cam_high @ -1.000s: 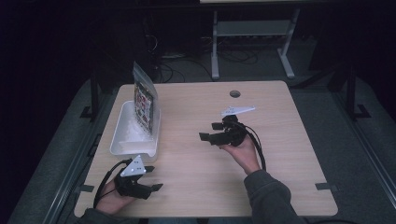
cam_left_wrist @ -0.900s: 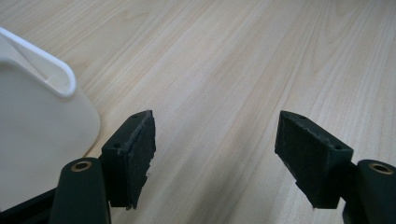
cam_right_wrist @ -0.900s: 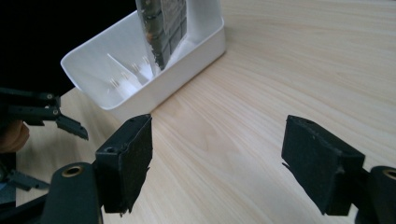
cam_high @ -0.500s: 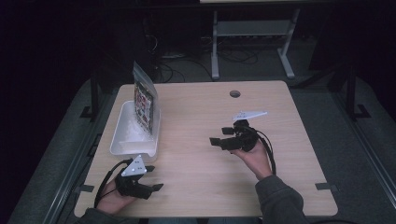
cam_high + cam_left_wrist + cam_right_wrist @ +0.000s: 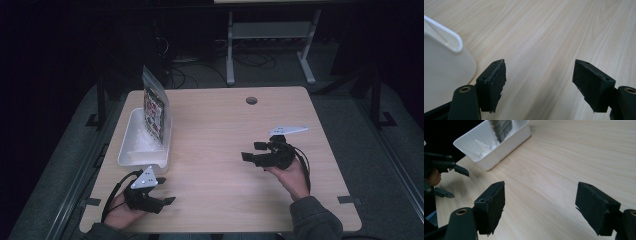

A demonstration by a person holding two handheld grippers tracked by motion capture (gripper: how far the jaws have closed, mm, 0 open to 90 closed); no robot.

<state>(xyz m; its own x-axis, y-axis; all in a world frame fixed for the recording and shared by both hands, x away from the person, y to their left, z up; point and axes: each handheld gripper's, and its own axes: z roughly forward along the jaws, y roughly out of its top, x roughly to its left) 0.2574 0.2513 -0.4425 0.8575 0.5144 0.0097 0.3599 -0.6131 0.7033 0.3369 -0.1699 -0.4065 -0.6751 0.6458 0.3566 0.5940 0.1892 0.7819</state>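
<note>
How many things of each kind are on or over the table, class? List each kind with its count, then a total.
White tray: 1
Printed bag standing in the tray: 1
Hand-held tools, left tool and right tool, both open and empty: 2
Total: 4

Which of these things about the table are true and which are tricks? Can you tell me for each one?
1. The white tub sits on the left side of the table. True.
2. The packet lies flat on the table. False: it stands up inside the tub.
3. The right gripper holds the packet. False: its fingers are apart with nothing between them.
4. The left gripper is open. True.
5. The table has a round hole near its far edge. True.
6. The two grippers touch each other. False: they are well apart.
</note>
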